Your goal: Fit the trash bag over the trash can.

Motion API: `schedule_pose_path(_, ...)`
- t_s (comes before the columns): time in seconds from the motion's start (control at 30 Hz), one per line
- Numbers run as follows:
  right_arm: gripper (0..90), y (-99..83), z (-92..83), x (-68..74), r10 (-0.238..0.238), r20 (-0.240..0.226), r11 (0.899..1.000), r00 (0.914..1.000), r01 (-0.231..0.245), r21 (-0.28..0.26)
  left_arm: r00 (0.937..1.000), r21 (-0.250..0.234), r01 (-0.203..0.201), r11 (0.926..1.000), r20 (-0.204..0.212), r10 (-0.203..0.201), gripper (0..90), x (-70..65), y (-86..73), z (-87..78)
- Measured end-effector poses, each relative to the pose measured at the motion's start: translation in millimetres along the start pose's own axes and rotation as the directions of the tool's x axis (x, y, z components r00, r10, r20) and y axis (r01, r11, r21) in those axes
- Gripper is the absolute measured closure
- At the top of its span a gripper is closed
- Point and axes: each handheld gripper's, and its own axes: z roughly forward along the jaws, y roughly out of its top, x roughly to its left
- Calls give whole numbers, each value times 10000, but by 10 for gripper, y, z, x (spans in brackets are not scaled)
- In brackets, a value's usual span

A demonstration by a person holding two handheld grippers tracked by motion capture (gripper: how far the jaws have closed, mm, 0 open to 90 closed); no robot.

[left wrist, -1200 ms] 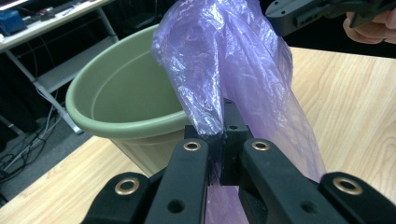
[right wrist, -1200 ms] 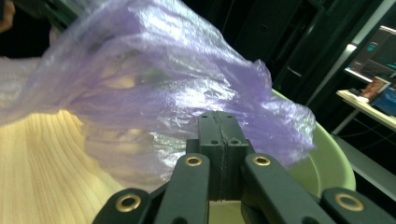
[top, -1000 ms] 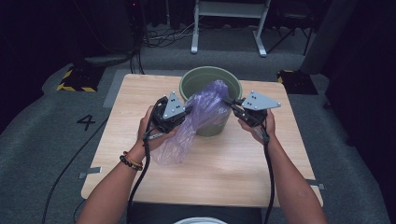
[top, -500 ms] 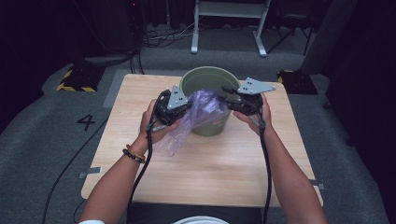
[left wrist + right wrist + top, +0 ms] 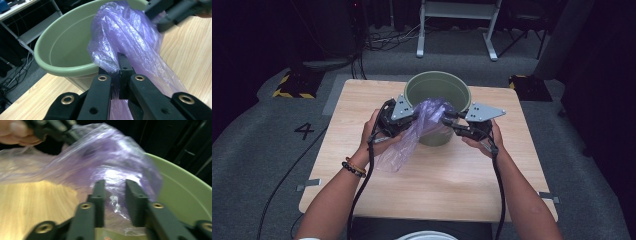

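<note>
The wooden table (image 5: 452,185) carries a green bucket (image 5: 438,90) toward its far edge, near the middle. Over the bucket's near rim hangs a purple plastic bag (image 5: 412,137), its upper part bunched above the rim and its tail trailing down and left toward the tabletop.

The bag looks very light, thin and limp; it will crumple, stretch and slide between the pads, and a hard pull could tear the film. I judge it best taken at the open edge, one layer on each side, so the mouth can be spread over the rim.

The left gripper (image 5: 404,120) sits just left of the bucket, with its jaws pressed together on a gathered fold of the bag, as the left gripper view (image 5: 117,72) shows plainly. The right gripper (image 5: 449,121) reaches in from the right at the rim. In the right gripper view (image 5: 114,195) its jaws stand a little apart with film bulging between them; they have just been closing, and I cannot tell whether the pads pinch the film yet.
</note>
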Motion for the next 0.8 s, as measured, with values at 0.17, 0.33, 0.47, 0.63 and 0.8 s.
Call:
schedule_pose_path(0.17,900,18,5,-68,45,225,9998,9997,-40,-190,10000,-37,-61,10000,47,61,892,0,-7,-10)
schedule_pose_path(0.33,900,89,-1,-145,198,335,9995,9992,-189,-264,9997,119,-241,9996,-27,241,857,-12,3,-25)
schedule_pose_path(0.47,900,207,-9,-348,681,639,9965,9956,-648,-525,9985,352,-456,9983,-286,466,745,-4,30,-33)
schedule_pose_path(0.63,900,263,65,-520,1246,905,9920,9881,-1221,-324,9979,280,-40,9996,-641,58,548,46,51,-7)
schedule_pose_path(0.8,900,231,256,-673,1607,1341,9837,9779,-1698,594,9966,-448,825,9956,65,-823,321,129,-18,-34)
